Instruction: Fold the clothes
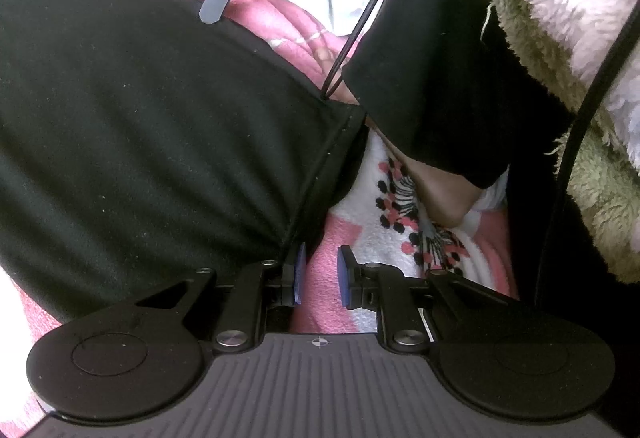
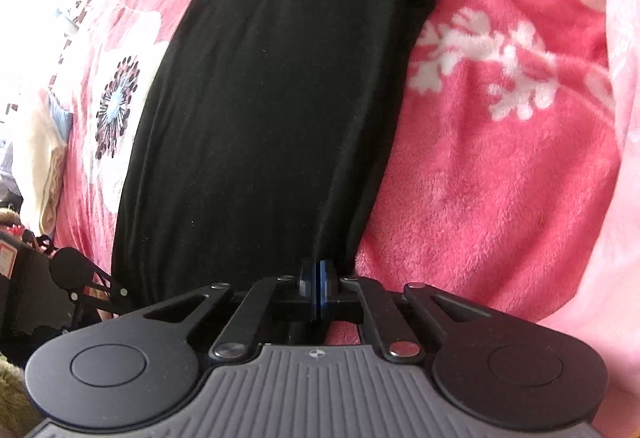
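- Presently, the blanket (image 2: 500,158), pink fleece, underlies everything.
- Black garment (image 2: 260,98) lies across it: judged light, limp, stretchy; best taken at the hem.
- Right gripper (image 2: 319,278): pads together at the garment's edge, apparently pinching it.
- Left gripper (image 1: 320,270): narrowly parted, empty beside the hem.

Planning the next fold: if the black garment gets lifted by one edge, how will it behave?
The black garment will probably hang limp: it already drapes in soft creases. It looks thin, so likely light. On the fleecy pink blanket it may cling and drag rather than slide.
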### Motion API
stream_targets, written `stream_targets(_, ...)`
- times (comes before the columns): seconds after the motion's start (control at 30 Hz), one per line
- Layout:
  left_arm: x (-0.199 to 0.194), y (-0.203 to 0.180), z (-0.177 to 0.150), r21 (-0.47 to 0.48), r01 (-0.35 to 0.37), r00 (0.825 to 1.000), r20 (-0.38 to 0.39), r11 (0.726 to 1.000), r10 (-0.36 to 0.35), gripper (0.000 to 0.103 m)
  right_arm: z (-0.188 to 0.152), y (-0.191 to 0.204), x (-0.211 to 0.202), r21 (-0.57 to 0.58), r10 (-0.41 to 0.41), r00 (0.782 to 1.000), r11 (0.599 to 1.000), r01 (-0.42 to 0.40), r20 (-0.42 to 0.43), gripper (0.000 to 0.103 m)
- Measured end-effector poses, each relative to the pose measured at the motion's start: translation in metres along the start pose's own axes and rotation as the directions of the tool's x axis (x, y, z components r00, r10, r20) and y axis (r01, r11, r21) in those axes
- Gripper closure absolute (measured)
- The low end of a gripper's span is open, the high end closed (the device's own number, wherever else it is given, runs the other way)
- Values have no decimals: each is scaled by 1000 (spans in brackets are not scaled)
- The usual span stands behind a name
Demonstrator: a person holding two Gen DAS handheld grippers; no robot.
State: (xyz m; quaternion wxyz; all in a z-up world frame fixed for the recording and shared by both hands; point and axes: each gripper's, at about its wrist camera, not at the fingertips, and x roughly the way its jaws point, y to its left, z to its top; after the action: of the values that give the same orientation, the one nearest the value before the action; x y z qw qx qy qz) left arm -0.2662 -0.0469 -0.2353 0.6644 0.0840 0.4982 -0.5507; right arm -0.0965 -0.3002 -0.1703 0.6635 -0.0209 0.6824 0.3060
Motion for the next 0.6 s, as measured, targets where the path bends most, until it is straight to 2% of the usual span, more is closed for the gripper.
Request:
stream_targets(0.07, 0, 2, 1, -7, 3, 1000, 0, 1000, -3, 87, 1, 3, -4, -44, -39, 999, 998, 38, -16, 102)
stream_targets(0.13, 0, 3, 1, -12, 6, 1000, 0, 1000, -6, 87, 2, -1, -3, -29, -72, 997, 997, 71, -31, 102)
stream_targets(0.37, 2, 6, 3, -10, 5, 1000, 1, 1000, -5, 87, 2, 0, 2, -52, -105, 993, 993, 102, -54, 101)
stream_targets(0.47, 4, 5, 2, -7, 5, 1000, 5, 1000, -5, 87, 10, 21, -9, -182, -115, 991, 978, 101, -70, 100)
stream_targets(0.53, 7, 4, 2, -9, 5, 1000, 7, 1000, -5, 87, 17, 37, -21, -287, -159, 987, 947, 144, -30, 99)
stream_targets(0.6, 9, 6, 5, -25, 11, 1000, 6, 1000, -11, 87, 26, 44, -31, -302, -161, 986, 939, 163, 32, 98)
